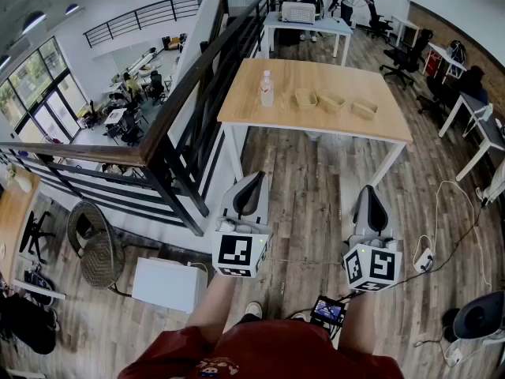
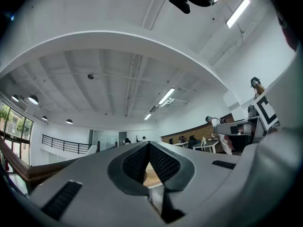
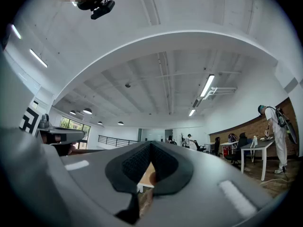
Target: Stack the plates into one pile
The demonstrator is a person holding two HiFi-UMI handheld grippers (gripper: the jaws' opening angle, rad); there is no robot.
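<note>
Tan plates (image 1: 331, 101); pale wood desk (image 1: 347, 129), white legs; grey left gripper (image 1: 256, 177) and right gripper (image 1: 368, 189), black-and-white marker cubes (image 1: 241, 253).

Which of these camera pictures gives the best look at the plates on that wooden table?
The head view: it looks down on the wooden table, where three tan plates lie side by side, unstacked, near a bottle. Both gripper views show only a sliver of tabletop past their shut jaws; no plates can be made out there.

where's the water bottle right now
In the head view, the water bottle stands on the wooden table, left of the three tan plates.
</note>
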